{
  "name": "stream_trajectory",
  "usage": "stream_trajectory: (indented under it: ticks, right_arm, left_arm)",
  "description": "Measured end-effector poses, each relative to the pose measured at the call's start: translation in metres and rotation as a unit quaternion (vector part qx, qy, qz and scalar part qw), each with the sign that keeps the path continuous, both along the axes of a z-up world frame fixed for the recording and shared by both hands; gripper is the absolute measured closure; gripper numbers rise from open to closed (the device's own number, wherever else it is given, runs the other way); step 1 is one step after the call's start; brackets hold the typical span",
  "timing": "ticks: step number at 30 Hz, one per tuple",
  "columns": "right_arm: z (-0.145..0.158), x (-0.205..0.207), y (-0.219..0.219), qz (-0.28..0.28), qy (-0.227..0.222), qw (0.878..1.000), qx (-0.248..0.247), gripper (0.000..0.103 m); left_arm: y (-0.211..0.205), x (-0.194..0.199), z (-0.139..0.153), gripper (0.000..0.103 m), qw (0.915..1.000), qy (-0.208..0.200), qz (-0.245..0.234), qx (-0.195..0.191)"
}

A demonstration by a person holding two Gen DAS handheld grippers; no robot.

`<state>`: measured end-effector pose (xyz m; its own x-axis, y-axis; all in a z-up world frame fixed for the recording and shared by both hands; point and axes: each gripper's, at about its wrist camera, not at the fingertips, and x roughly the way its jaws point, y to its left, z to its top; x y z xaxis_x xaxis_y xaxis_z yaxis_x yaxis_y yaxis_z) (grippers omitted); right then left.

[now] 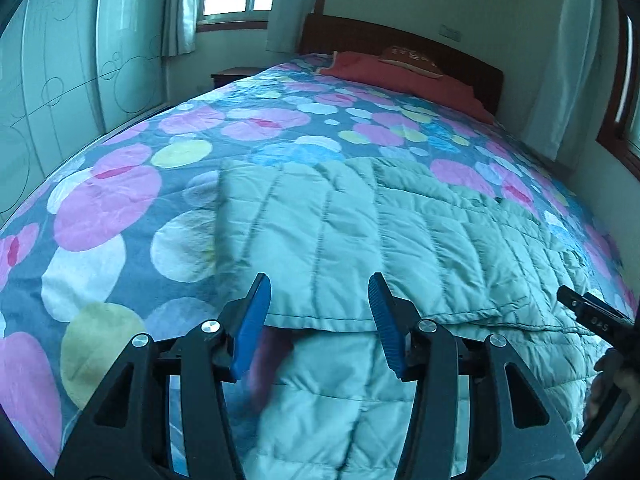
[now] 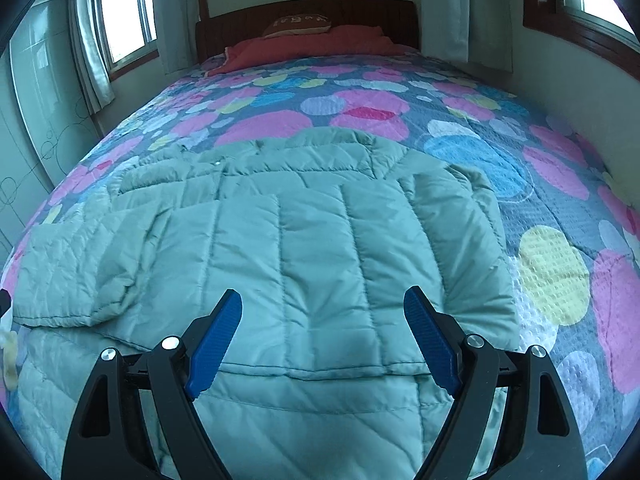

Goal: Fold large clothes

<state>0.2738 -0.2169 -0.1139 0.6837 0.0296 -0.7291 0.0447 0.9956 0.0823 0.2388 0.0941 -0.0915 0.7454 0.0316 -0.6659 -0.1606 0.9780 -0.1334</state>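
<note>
A pale green quilted jacket [image 1: 400, 232] [image 2: 300, 240] lies spread on the bed, with an upper layer folded over a lower one. The fold's stitched edge [image 2: 320, 370] runs crosswise just in front of both grippers. My left gripper [image 1: 319, 280] hovers at the jacket's left part. It is open, and its blue pads stand apart on either side of the folded edge without pressing it. My right gripper [image 2: 324, 292] is open wide above the middle of the jacket and holds nothing. One of its black fingers [image 1: 580, 304] shows at the right edge of the left wrist view.
The jacket rests on a bedspread [image 1: 120, 200] [image 2: 560, 184] with pink, blue and yellow circles. A red blanket [image 2: 312, 46] and a brown cushion [image 2: 298, 24] lie by the wooden headboard [image 2: 360, 10]. A wardrobe [image 1: 60, 80] stands left, and curtained windows flank the bed.
</note>
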Motion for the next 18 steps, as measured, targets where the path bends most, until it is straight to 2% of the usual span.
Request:
stream_trajectory:
  ticks: [7,13,14,18]
  right_arm:
    - [0.016,0.014,0.056,0.048,0.001,0.999,0.026,0.021]
    - [0.008,0.028,0.099,0.081,0.014,0.996,0.023,0.022]
    - [0.005,0.031,0.103,0.085,0.019,0.996,0.022,0.025]
    - [-0.008,0.039,0.109,0.09,0.045,0.994,0.031,0.048]
  left_arm:
    - [0.044,0.005,-0.012,0.052,0.999,0.013,0.042,0.009]
    - [0.056,0.009,-0.025,0.052,0.9986,0.023,0.046,0.01]
    - [0.056,0.009,-0.027,0.052,0.9986,0.023,0.046,0.01]
    - [0.056,0.012,-0.03,0.051,0.9988,0.023,0.042,0.011]
